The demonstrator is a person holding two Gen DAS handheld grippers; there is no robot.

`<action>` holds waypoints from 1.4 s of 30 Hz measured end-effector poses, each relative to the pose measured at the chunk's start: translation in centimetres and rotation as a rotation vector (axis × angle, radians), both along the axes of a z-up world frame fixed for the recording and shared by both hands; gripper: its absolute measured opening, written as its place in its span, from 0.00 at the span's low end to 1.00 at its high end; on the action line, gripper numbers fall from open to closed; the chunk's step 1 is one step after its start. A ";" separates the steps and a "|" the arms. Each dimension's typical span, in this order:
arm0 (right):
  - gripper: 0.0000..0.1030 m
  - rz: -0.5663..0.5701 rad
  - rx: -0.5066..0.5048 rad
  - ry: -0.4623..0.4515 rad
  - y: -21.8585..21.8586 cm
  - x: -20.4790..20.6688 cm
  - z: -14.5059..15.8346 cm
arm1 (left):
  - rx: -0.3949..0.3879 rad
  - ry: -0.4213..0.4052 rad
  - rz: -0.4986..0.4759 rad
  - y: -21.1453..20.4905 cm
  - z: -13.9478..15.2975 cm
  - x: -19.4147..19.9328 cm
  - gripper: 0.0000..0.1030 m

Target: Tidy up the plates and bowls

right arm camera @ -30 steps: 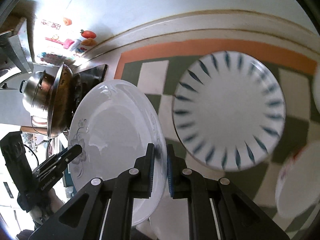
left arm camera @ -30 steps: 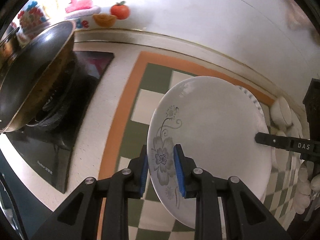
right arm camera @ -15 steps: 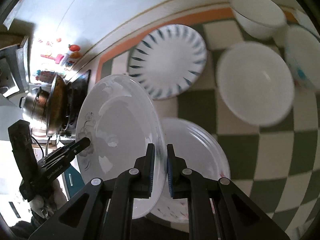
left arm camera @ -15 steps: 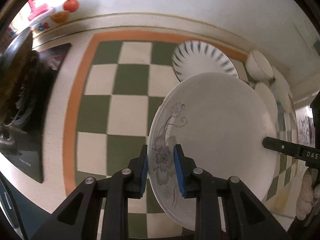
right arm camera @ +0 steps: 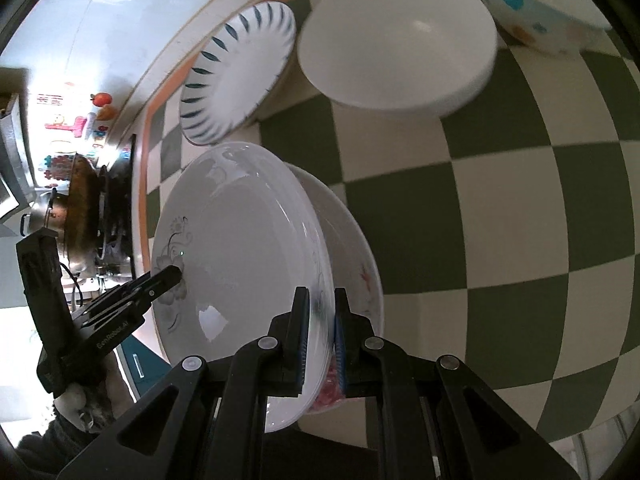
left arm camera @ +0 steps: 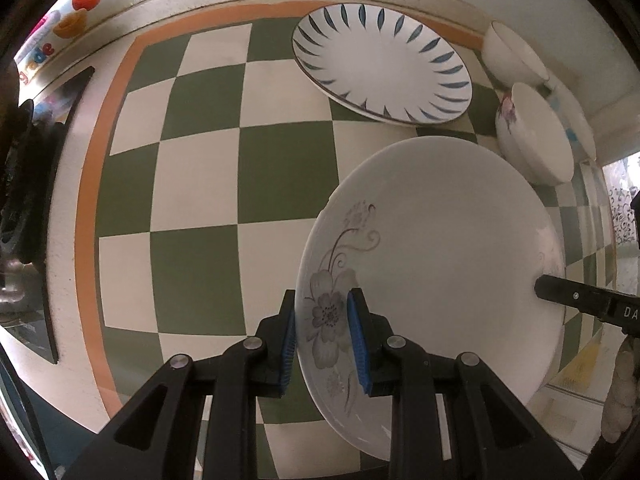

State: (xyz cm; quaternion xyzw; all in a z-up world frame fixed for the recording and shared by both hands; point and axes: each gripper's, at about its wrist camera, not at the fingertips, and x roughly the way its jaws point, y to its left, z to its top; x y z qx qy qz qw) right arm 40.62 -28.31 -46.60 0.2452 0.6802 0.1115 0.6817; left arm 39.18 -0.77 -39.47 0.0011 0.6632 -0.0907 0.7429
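Left gripper (left arm camera: pixel 322 334): blue pads clamped on the rim of the flowered plate (left arm camera: pixel 440 264), one pad on each face, right at the grey flower print; plate fills the lower right of the left wrist view, held tilted above the checked cloth (left arm camera: pixel 192 184).

Right gripper (right arm camera: pixel 319 334): jaws nearly together, clamped on the opposite rim of the same flowered plate (right arm camera: pixel 240 260); in the right wrist view the plate sits centre-left, with the left gripper's black fingers (right arm camera: pixel 160 282) reaching onto its far edge at the left of the frame.

Second plate (right arm camera: pixel 352 264) lies on the cloth directly behind the held one, showing past its right edge with a small red mark; whether the two plates touch cannot be told.

Striped plate (left arm camera: pixel 380 64) with blue leaf marks: upper centre of the left wrist view, flat on the cloth, apart from the held plate.

White bowl (right arm camera: pixel 400 36): top centre of the right wrist view, just right of the striped plate; dotted bowl (right arm camera: pixel 536 8) at upper right, partly cut off.

Stove (left arm camera: pixel 24 208) at the far left edge.
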 end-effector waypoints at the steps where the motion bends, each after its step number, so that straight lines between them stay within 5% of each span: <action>1: 0.13 0.003 -0.001 0.004 0.0 0.0 -0.2 | 0.001 0.003 -0.002 -0.1 -0.2 -0.1 0.22; 42: 0.21 0.192 -0.209 0.157 4.7 1.5 -0.2 | 0.071 0.034 -0.033 -2.4 -1.5 0.0 0.23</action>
